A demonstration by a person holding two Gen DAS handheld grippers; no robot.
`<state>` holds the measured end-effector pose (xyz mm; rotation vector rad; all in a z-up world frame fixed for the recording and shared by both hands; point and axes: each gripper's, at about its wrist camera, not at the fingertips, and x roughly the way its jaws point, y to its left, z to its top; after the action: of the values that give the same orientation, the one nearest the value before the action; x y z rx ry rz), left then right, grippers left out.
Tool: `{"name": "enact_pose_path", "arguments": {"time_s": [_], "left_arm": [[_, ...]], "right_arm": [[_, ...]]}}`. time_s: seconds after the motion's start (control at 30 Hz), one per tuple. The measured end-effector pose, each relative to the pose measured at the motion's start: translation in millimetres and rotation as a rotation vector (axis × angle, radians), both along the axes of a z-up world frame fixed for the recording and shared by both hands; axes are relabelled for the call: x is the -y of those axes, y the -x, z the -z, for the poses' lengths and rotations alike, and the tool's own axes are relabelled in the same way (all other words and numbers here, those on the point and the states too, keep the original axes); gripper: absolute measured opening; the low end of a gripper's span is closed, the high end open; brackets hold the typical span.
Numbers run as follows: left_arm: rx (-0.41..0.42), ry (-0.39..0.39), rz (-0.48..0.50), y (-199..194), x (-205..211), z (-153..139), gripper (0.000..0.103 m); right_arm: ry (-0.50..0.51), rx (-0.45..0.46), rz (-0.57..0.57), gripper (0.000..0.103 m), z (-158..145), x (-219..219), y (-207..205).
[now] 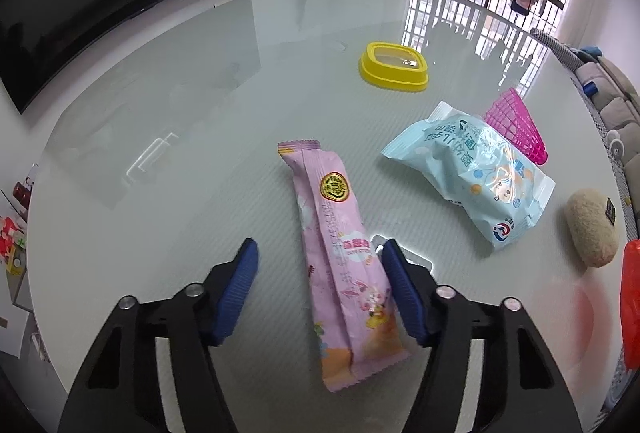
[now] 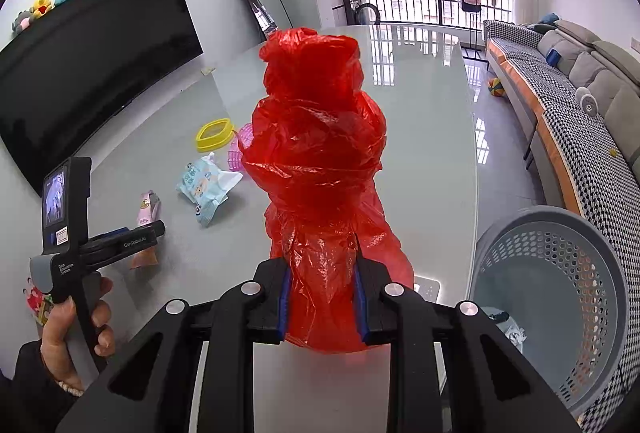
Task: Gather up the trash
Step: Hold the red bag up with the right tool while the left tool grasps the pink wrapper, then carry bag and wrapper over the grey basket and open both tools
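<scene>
The left hand-held gripper (image 1: 318,247) is hovering low over the counter (image 1: 168,137) with its blue-padded fingers spread wide, and a long pink snack wrapper (image 1: 340,261) is lying flat between them, closer to the right finger and seeming to touch its pad, with a clear gap to the left one. The wrapper's far end is reaching out past the fingertips, and its near end is running back under the gripper. Ahead and to the right of this gripper, a pale blue wipes packet (image 1: 476,173) is resting on the counter, with a pink basket (image 1: 516,125) just behind it and a yellow lid (image 1: 394,67) farther off. A beige fuzzy pouch (image 1: 592,229) is sitting at the far right. The right hand-held gripper (image 2: 320,273) is clamping a crumpled red plastic bag (image 2: 316,137) between narrowed fingers, the bag bulging up and forward beyond the tips. To the right of and below this gripper, a grey perforated bin (image 2: 560,297) is standing beside the counter. Off to its left, a hand (image 2: 76,329) is holding the other gripper over the pink wrapper.
</scene>
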<state>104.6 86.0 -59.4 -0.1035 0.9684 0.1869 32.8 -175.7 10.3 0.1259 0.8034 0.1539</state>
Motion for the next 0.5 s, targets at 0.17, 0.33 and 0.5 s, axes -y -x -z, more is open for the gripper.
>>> {"name": "enact_pose_path", "arguments": {"time_s": [0.17,0.33,0.5], "left_arm": [[0.002,0.028,0.032,6.5,-1.1,-1.8,0.032],[0.017,0.034,0.089,24.3,6.5,-13.0,0.031],[0.081,0.015,0.172,44.1,30.9,-40.7,0.031]], "right_arm": [[-0.001,0.004,-0.003,0.024,-2.9,1.8,0.6],[-0.007,0.012,0.002,0.024,-3.1,5.5,4.2],[-0.025,0.02,0.02,0.024,-2.7,14.8,12.9]]}}
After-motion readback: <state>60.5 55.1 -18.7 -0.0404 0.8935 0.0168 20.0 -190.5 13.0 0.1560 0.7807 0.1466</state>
